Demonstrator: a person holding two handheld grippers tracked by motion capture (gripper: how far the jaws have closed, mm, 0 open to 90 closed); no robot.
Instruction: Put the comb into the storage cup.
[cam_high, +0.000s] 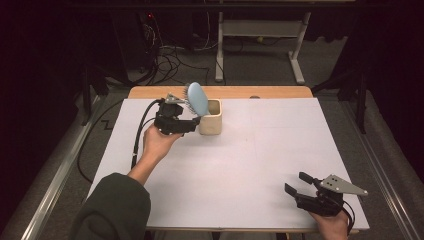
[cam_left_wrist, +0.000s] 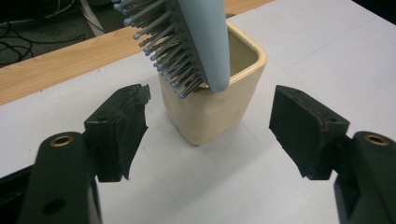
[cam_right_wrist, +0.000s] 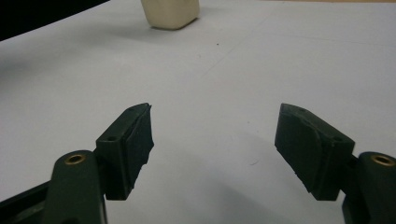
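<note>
hairbrush (cam_left_wrist: 196, 42) stands in cream cup (cam_left_wrist: 219, 107), just ahead of left claw (cam_left_wrist: 210, 126), head up, handle down inside cup. long axis near upright, tilted; bristles face left claw's left pad. left claw spread, pinches nothing, cup between pads but apart. step: brush looks placed, release done. next: draw claw back without knocking cup. right claw (cam_right_wrist: 215, 149) spread, empty, well apart.

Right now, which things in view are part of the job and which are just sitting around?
Part of the job:
- blue hairbrush, standing in the cup
- cream cup
- left gripper, jaws open at the cup

Not in play:
- right gripper, open, at the table's near edge
- desk frame and floor cables behind the table
</note>
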